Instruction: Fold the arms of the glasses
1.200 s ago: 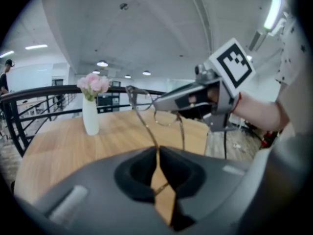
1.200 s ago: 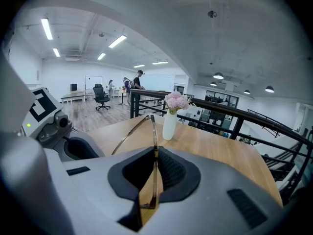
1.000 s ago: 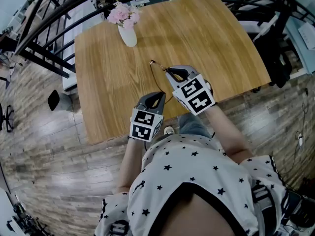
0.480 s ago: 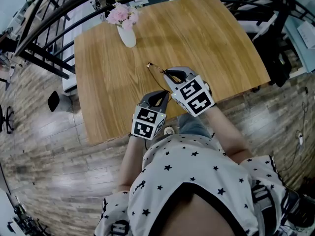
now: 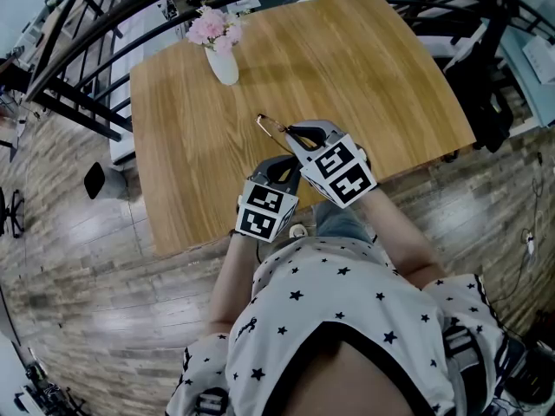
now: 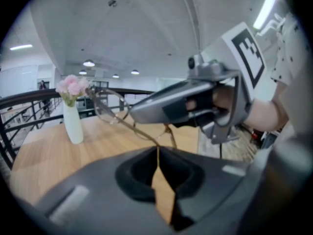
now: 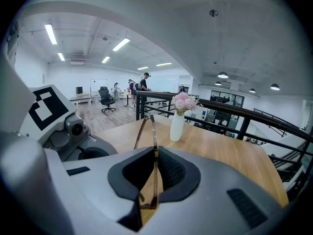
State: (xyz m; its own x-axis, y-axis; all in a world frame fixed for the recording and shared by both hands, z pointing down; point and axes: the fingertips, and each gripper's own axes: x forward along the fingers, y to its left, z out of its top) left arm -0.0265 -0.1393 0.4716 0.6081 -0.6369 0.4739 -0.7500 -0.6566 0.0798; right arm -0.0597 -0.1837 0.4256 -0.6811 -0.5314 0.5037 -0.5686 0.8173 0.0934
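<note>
Thin gold-rimmed glasses (image 5: 270, 126) hang in the air above the wooden table (image 5: 373, 68), near its front edge. My right gripper (image 5: 295, 134) is shut on the frame; in the right gripper view the rim (image 7: 153, 146) stands upright between the jaws. My left gripper (image 5: 279, 166) sits just below and to the left of the right one. In the left gripper view one long arm of the glasses (image 6: 128, 126) runs down into the left gripper (image 6: 157, 153), whose jaws are closing with the arm's tip pinched between them. The right gripper (image 6: 190, 102) fills that view's upper right.
A white vase of pink flowers (image 5: 223, 55) stands at the table's far left corner, also the vase (image 7: 177, 124) in the right gripper view. Black railings (image 5: 78, 50) run behind and left of the table. Wooden floor (image 5: 95, 258) lies below the front edge.
My left gripper has shifted right and up, closer to the right gripper. The glasses' far end has swung slightly left and toward me.
</note>
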